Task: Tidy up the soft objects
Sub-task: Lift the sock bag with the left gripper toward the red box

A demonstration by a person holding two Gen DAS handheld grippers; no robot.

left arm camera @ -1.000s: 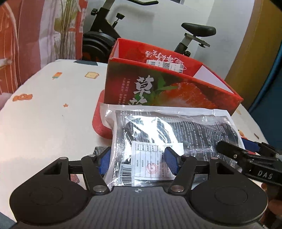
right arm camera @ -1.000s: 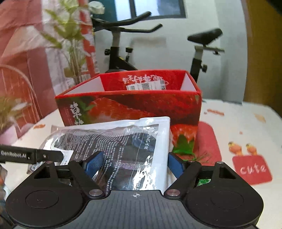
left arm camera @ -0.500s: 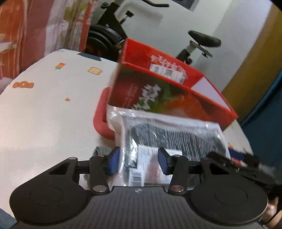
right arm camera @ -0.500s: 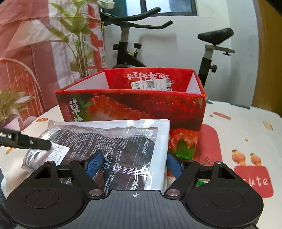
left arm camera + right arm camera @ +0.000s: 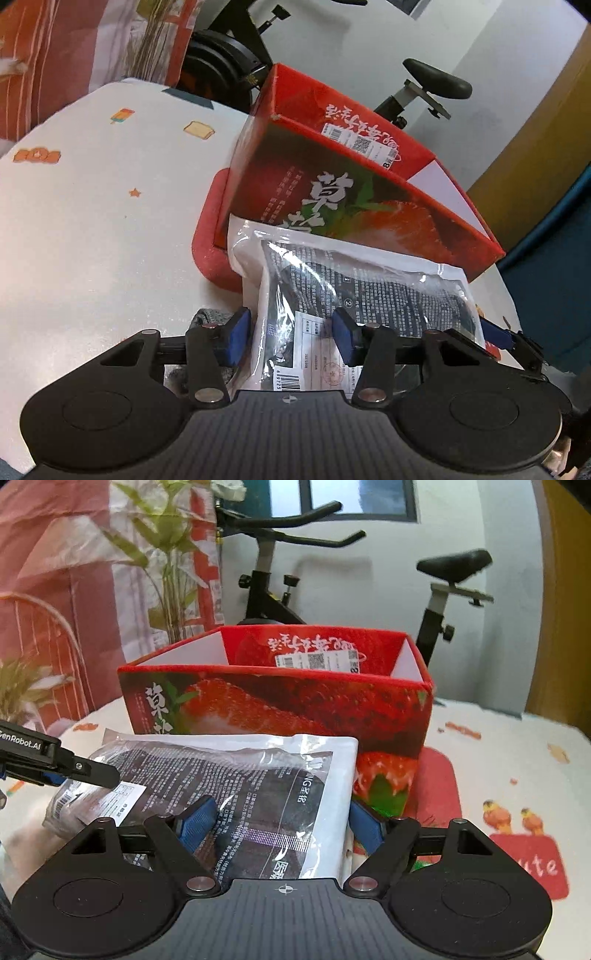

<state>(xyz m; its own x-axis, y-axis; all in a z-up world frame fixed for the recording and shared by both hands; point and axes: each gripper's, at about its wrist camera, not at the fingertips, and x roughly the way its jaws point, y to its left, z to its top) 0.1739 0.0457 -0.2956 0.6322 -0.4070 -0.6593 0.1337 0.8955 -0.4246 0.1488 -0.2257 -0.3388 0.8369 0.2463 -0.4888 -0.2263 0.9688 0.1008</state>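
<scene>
A clear plastic package [image 5: 354,291] [image 5: 236,775] of dark fabric with a white label leans against the front of the red strawberry box [image 5: 332,173] [image 5: 280,701]. My left gripper [image 5: 291,332] has the package's near-left end between its blue pads, which press into the plastic. Its jaws are opening slightly. In the right wrist view the left gripper [image 5: 99,775] reaches in over that crumpled end. My right gripper [image 5: 280,821] stands open, its fingers straddling the package's other end, which lies flat and unsqueezed. The right gripper [image 5: 506,336] shows at the package's right corner.
The box stands open-topped on a red mat [image 5: 210,254] on a white patterned tablecloth [image 5: 92,221]. Grey knitted fabric [image 5: 207,317] peeks out under the left fingers. An exercise bike [image 5: 269,602] and a plant [image 5: 170,554] stand behind the table.
The left jaws have narrowed onto the package's end, and the left gripper has rolled and shifted closer to it. The right gripper has hardly moved.
</scene>
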